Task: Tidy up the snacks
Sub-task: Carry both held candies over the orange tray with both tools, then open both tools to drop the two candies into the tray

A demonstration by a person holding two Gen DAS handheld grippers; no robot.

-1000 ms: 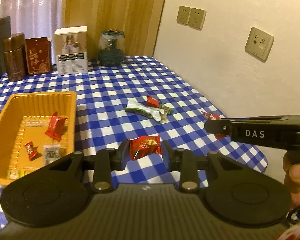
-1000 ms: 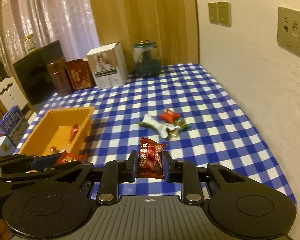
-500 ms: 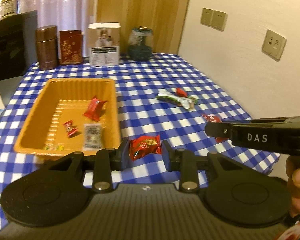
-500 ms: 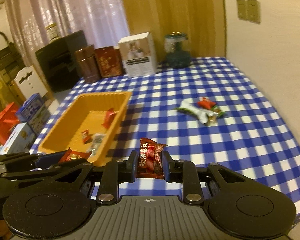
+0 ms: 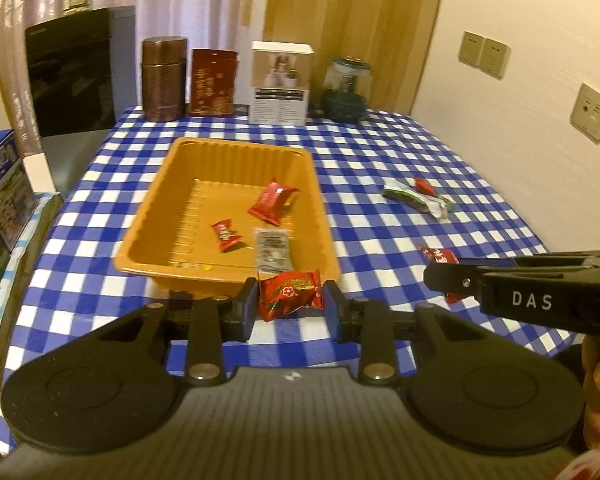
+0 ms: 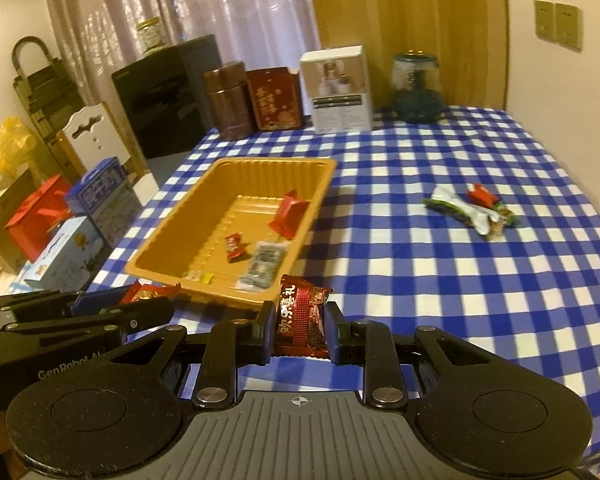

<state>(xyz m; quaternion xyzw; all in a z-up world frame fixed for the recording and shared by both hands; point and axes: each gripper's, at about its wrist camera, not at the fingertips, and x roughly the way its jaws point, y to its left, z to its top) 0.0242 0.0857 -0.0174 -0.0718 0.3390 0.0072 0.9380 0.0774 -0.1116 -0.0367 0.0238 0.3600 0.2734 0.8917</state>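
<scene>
My left gripper [image 5: 291, 309] is shut on a red flower-print candy [image 5: 290, 293], held just in front of the near rim of the orange tray [image 5: 228, 276]. My right gripper [image 6: 298, 332] is shut on a dark red snack packet [image 6: 300, 318] with gold characters, near the tray's front right corner [image 6: 260, 302]. The tray holds a red packet [image 5: 272, 201], a small red candy [image 5: 225, 235] and a clear-wrapped snack [image 5: 273, 249]. A green-and-white wrapper and a red candy [image 5: 418, 196] lie on the checked cloth to the right, also in the right wrist view [image 6: 474, 210].
At the table's back stand a brown canister [image 5: 164, 78], a red tin [image 5: 213, 76], a white box [image 5: 280, 82] and a glass jar [image 5: 346, 88]. A wall [image 5: 540, 120] bounds the right side. Boxes [image 6: 84, 216] and a chair sit off the left edge.
Both grippers swung left with their snacks, so the orange tray now sits straight ahead and closer. Both stay shut.
</scene>
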